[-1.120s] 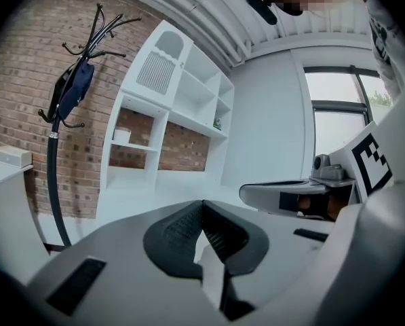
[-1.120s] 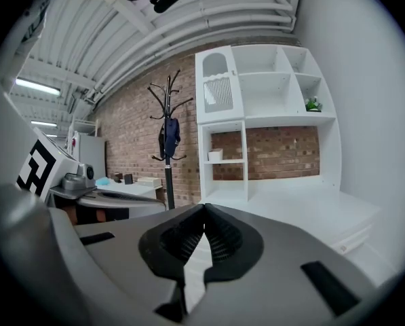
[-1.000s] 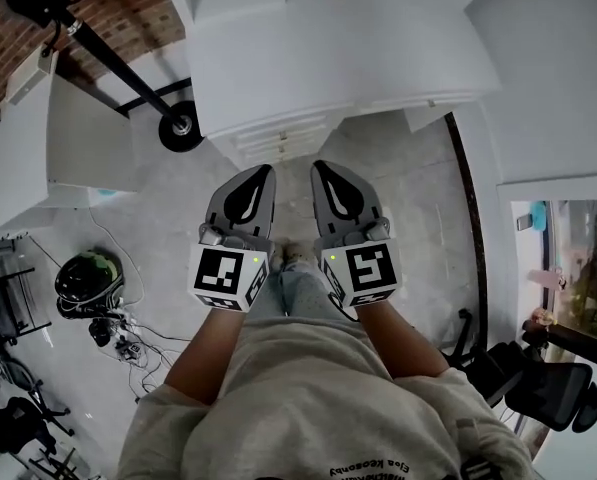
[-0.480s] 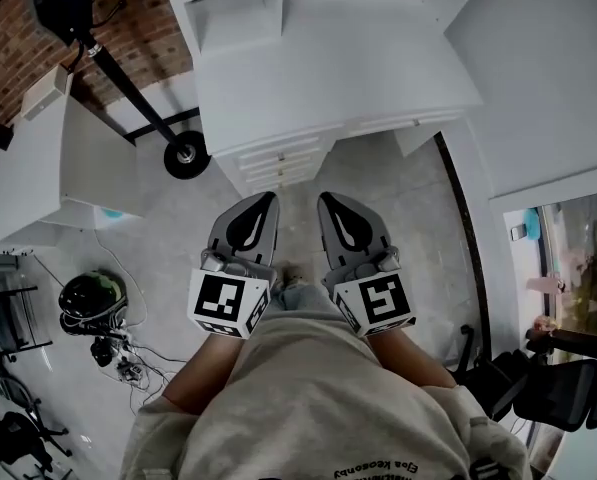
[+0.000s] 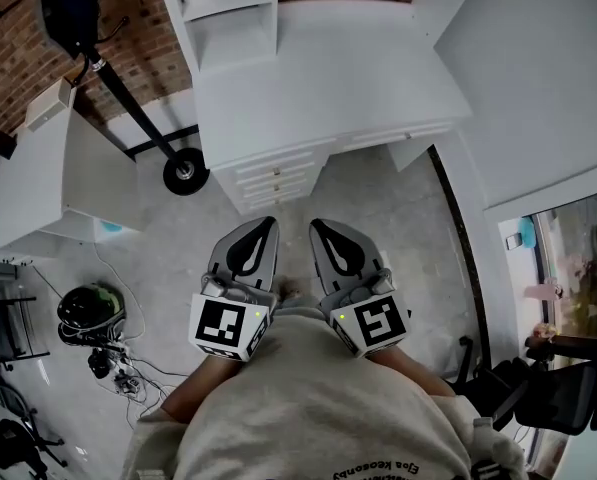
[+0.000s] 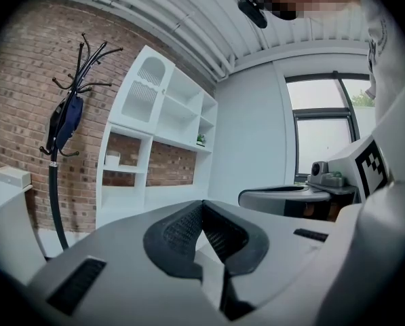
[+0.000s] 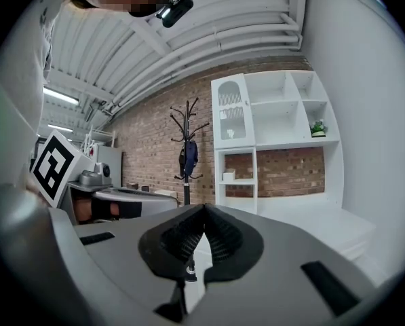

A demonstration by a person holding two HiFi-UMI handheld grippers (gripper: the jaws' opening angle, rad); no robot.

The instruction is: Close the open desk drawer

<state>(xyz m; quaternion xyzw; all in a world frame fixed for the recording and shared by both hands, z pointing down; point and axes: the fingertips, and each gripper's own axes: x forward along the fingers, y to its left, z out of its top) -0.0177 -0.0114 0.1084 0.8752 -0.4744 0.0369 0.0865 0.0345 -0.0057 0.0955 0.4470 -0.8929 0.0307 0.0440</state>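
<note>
Desk [image 5: 328, 78] beyond left gripper [image 5: 268, 224], right gripper [image 5: 316, 226]

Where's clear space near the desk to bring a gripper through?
Bare: the white desk top and the grey floor in front of the drawers. Crowded: lower left, round the helmet and cables; coat stand base left of the drawers.

The head view looks steeply down from close above the left gripper [image 5: 263, 225] and right gripper [image 5: 318, 227]; each gripper view faces level past its jaws toward the shelf unit [image 5: 228, 13] [image 6: 158, 124] [image 7: 277, 124] ahead, which all three share.
</note>
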